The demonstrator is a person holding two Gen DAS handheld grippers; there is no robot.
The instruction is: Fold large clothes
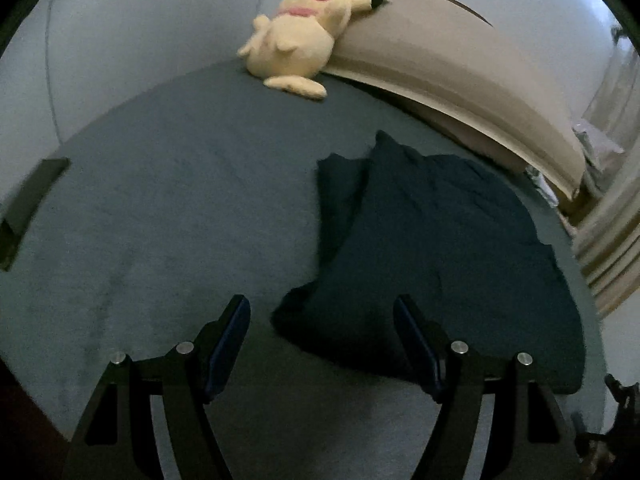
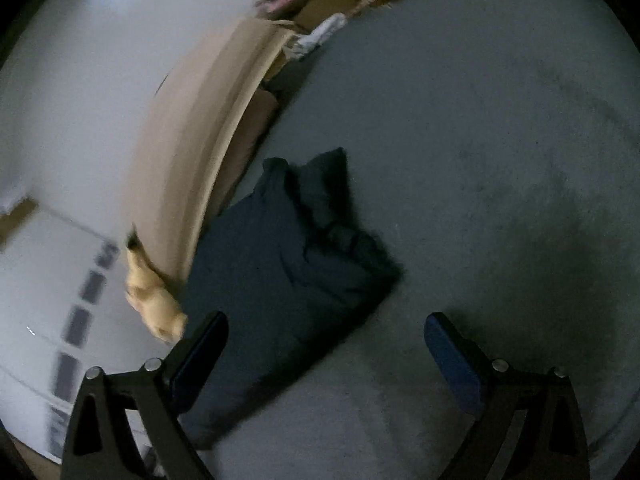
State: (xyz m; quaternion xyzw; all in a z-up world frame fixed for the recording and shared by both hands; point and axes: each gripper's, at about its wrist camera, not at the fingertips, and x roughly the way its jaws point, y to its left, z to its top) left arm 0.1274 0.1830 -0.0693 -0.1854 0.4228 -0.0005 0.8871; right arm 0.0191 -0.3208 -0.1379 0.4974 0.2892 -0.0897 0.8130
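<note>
Bed [image 1: 160, 208] carries the garment [image 1: 432, 264], a dark heap lying toward the headboard [image 1: 460, 80] side, long axis running away from you. Your left gripper [image 1: 322, 340] hangs released, empty, over its near hem; your right gripper [image 2: 326, 356], also released, straddles its near corner. Left looks nearer.

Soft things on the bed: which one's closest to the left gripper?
The dark navy garment: its crumpled edge lies just beyond the open left gripper. The yellow plush toy and beige pillow sit far back by the wall.
</note>
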